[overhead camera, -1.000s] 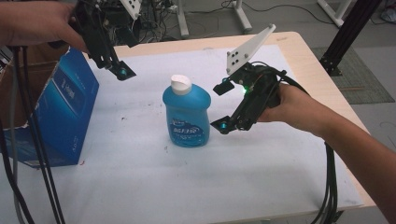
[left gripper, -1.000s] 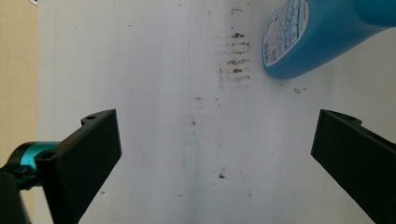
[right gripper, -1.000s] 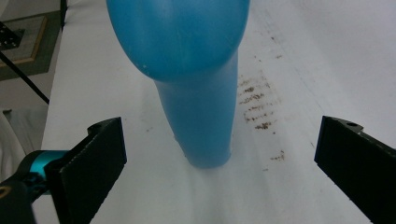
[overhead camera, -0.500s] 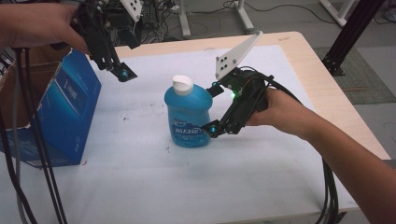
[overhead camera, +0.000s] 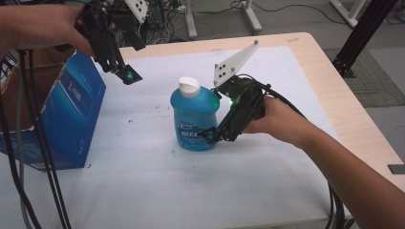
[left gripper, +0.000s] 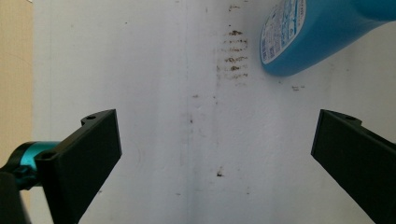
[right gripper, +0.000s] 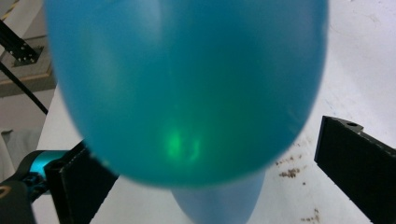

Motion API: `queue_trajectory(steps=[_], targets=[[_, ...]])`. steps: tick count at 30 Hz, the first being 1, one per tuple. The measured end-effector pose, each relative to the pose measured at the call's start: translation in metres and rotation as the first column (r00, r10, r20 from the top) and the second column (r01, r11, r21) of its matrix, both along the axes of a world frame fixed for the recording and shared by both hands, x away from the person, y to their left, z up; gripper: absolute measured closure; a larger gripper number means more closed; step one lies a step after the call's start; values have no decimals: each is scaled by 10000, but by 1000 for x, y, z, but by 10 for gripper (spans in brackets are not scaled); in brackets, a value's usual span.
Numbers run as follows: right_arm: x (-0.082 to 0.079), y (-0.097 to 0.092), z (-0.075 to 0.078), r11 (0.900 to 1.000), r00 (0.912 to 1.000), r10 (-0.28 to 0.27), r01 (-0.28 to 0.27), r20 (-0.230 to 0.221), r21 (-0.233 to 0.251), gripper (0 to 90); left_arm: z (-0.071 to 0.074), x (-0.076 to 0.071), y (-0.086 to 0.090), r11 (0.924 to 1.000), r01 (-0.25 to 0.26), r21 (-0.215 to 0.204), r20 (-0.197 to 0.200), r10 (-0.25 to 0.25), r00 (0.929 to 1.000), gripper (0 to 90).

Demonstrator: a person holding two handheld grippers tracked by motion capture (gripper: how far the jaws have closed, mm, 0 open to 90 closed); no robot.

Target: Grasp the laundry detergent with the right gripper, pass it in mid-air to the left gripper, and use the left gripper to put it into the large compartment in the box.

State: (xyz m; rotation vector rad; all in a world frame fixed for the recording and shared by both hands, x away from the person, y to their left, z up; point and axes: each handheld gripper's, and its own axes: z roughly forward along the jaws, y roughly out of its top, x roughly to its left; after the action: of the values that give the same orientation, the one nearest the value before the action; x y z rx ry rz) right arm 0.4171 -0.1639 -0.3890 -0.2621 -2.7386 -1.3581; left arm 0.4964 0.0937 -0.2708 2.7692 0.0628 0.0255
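Blue plastic detergent bottle point(overhead camera: 195, 117) stood upright between your right claw point(overhead camera: 220, 120) jaws.
Your claw gaped wide, gripping nothing yet.

A lab or workshop: black metal frame posts point(overhead camera: 365, 33), loose floor cables point(overhead camera: 282, 12), a white-covered wooden table point(overhead camera: 329, 71) on rig stands.

The bottle point(overhead camera: 193, 117) is bright blue with a white cap point(overhead camera: 188, 87) and a blue-and-white printed label point(overhead camera: 190, 137). The worktop point(overhead camera: 143, 186) is white, flecked with small brown marks, inside a pale wood edge. The box point(overhead camera: 71, 112) is deep blue with white print, and both grippers have black jaws with teal fittings.
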Motion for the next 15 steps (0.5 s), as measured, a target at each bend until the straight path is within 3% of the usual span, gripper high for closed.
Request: queue_trajectory(steps=[15], targets=[[-1,11,-14,9983,9997,218,-215,-53,549,33,0,0,2,9999,-45,-90,-38,44,10000,16]])
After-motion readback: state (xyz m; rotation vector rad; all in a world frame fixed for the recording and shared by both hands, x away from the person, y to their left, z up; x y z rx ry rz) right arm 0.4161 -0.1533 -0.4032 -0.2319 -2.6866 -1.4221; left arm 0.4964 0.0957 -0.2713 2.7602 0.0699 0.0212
